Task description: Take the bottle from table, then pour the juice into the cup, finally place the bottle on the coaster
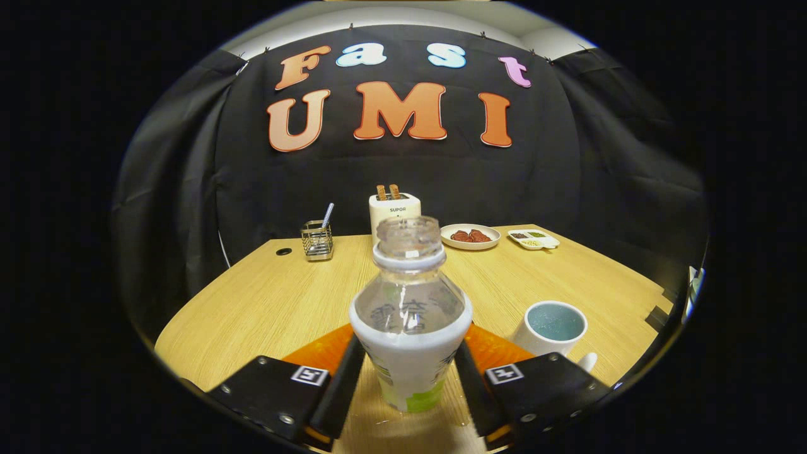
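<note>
Your gripper (408, 378) stands with its jaws narrowed around the uncapped clear plastic bottle with a white and green label (410, 328); both black fingers (343, 384) appear to press its lower body, above the wooden table (265, 302). The bottle stands upright between your fingers, long axis vertical, open mouth upward. The white mug with a pale blue interior (555, 328) waits just beside your right finger; tilt early or swing wide and, I judge, you spill or strike it.
</note>
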The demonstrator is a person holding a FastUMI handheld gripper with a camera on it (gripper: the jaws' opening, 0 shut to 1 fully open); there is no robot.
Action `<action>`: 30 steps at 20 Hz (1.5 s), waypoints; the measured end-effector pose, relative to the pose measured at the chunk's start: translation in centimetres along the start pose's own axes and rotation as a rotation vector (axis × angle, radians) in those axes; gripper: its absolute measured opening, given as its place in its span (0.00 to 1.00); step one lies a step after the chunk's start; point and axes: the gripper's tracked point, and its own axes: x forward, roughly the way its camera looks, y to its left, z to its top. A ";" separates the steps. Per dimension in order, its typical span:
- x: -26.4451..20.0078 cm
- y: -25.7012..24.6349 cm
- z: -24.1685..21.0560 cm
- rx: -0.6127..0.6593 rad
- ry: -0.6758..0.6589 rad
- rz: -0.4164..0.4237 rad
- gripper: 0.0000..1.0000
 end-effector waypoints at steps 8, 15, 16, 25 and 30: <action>-0.2 0.8 1.8 0.139 0.007 0.051 0.61; -0.5 3.5 5.7 0.449 -0.037 0.187 0.61; -0.4 3.7 6.1 0.487 -0.039 0.197 0.61; 0.1 2.9 9.2 0.943 -0.074 0.265 0.61; 0.7 1.6 9.1 1.096 -0.068 0.248 0.61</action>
